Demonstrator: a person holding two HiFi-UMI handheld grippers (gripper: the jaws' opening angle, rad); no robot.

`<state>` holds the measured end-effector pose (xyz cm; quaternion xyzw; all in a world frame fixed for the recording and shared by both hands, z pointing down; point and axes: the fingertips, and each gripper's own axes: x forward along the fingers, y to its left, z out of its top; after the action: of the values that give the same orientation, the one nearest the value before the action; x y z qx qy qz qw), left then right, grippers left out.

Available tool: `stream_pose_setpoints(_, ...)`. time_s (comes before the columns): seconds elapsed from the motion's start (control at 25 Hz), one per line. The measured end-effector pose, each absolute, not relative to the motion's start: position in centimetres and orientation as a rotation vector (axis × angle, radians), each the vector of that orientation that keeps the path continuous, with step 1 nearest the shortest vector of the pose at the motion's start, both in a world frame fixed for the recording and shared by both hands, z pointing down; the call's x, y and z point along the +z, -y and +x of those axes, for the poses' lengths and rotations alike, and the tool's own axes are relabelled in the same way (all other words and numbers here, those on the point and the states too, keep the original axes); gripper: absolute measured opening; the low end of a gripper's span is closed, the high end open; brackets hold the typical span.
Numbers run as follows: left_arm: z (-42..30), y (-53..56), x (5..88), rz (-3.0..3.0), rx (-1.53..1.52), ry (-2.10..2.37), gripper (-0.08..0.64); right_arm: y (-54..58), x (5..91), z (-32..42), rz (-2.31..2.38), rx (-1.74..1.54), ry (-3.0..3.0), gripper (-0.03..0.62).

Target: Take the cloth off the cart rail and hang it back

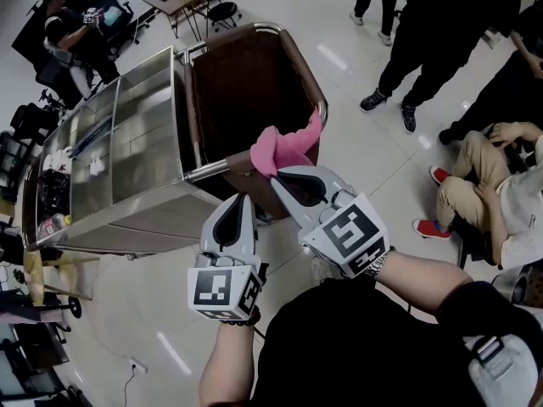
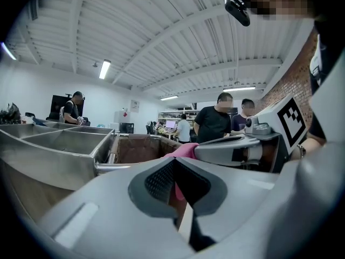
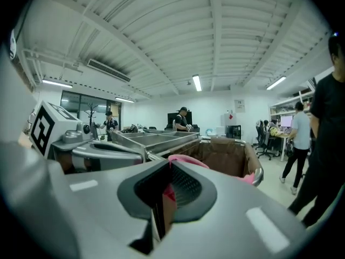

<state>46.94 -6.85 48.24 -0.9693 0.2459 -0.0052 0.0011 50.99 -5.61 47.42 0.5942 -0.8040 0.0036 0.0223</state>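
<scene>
Below, the steel cart (image 1: 144, 134) carries a brown bag (image 1: 246, 91) hung open at its end. Above that end of the cart the pink cloth (image 1: 287, 147) is bunched up, one tail reaching the cart rail (image 1: 322, 108) on the side farther from the person. The right gripper (image 1: 276, 176) has its jaws clamped tight on the cloth's near edge. The left gripper (image 1: 242, 198), jaws together with nothing pinched, sits just beside it, at the cart's nearer rail.

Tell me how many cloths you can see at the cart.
1. A pink cloth at the near edge of the brown bag, pinched in the right gripper. Others could lie hidden inside the bag.
</scene>
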Motion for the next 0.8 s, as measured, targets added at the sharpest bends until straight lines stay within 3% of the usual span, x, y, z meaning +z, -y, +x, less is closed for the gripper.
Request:
stream_pose_setpoints(0.6, 38.6, 1.6, 43.0, -2.99, 0.128, -0.788, 0.003, -1.1, 39.8, 41.9, 1.804, -0.228, 2.522, 0.006)
stream_pose_setpoints(0.8, 36.2, -0.3, 42.0, -2.972, 0.159, -0.793, 0.003, -3.9, 38.5, 39.1, 1.844, -0.083, 2.545, 0.006)
